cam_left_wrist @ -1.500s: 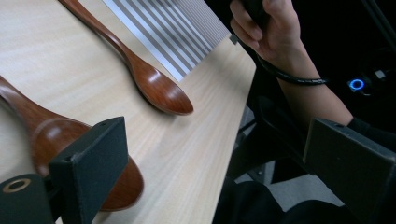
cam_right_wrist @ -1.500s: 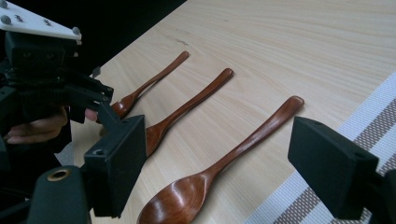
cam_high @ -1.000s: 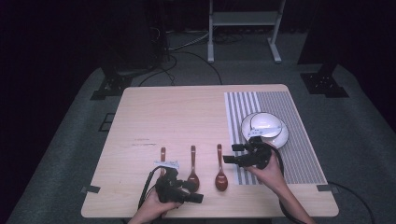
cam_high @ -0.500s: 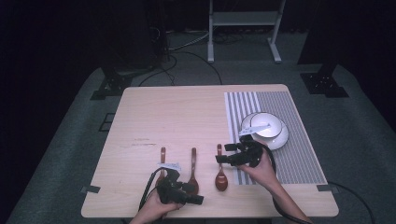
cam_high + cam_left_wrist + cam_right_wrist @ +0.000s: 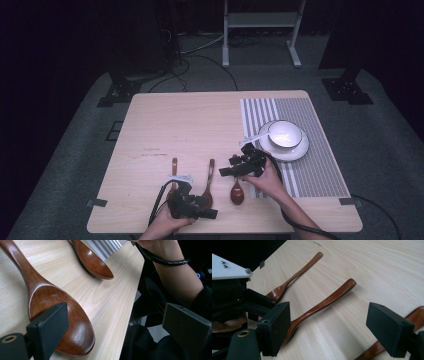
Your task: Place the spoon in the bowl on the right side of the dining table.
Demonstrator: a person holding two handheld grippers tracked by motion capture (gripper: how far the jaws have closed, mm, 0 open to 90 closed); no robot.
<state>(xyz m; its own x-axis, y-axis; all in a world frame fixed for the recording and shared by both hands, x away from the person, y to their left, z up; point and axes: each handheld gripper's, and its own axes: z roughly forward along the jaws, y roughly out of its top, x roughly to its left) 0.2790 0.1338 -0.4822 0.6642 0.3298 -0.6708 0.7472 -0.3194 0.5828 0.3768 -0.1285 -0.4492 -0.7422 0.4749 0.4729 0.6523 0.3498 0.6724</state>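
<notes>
Three dark wooden spoons lie side by side near the table's front edge: a left one (image 5: 173,170), a middle one (image 5: 210,179) and a right one (image 5: 236,192). My left gripper (image 5: 206,207) stands open low over the front edge, one jaw beside the middle spoon's bowl (image 5: 57,312), with the right spoon (image 5: 92,261) farther off. My right gripper (image 5: 227,166) is open too and points left just above the right spoon's handle. Between its jaws (image 5: 329,317) I see the middle spoon's handle (image 5: 324,302), with the left spoon (image 5: 294,277) beyond.
A white bowl (image 5: 285,134) sits on a white plate (image 5: 300,150) on a grey striped placemat (image 5: 310,175) at the right. The table's front edge (image 5: 250,231) is close under both hands. A metal stand (image 5: 260,20) is on the floor behind the table.
My right gripper has moved left, away from the plate and over to the spoons. The left gripper has stayed put.
</notes>
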